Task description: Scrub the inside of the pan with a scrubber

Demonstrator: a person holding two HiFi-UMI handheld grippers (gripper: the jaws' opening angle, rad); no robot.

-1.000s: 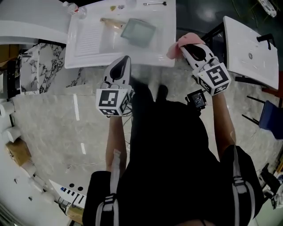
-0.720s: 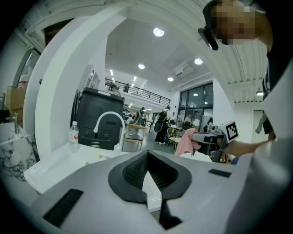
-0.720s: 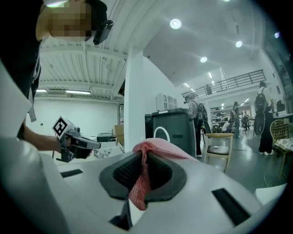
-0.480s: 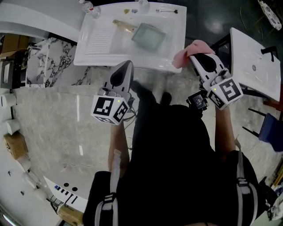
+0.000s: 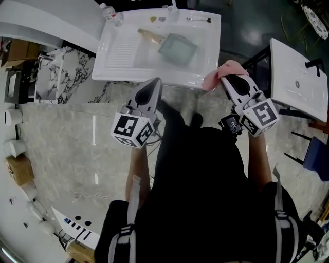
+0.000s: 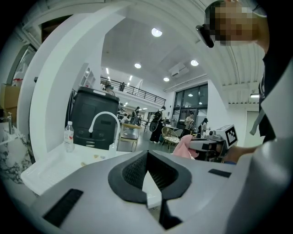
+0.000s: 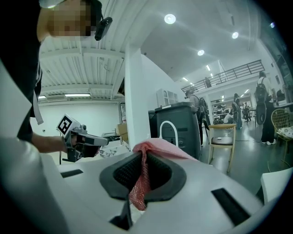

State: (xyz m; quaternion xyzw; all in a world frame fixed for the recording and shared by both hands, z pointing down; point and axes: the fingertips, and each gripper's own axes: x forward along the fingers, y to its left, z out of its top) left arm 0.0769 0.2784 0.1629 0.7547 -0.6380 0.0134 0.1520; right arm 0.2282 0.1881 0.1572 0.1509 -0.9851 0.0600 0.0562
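A square grey-green pan [image 5: 177,49] with a wooden handle [image 5: 148,35] lies in the basin of the white sink unit [image 5: 115,51]. My left gripper [image 5: 156,81] hangs at the sink's front edge, shut with nothing between its jaws [image 6: 147,155]. My right gripper [image 5: 225,78] is off the sink's front right corner, shut on a pink mesh scrubber [image 5: 212,78]. The mesh bunches out over the pads in the right gripper view [image 7: 139,185]. Each gripper shows in the other's view: the right gripper [image 6: 214,137] and the left gripper [image 7: 78,137].
A water bottle [image 5: 111,11] stands at the sink's back left corner, and a white faucet [image 6: 103,122] rises at the back. Small items lie along the back rim [image 5: 198,19]. Another white sink top [image 5: 300,74] stands to the right. Marble floor lies below.
Both grippers have lifted a little and stay by the sink's front edge. The scrubber remains in the right gripper. The head view has shifted, so more of the sink shows.
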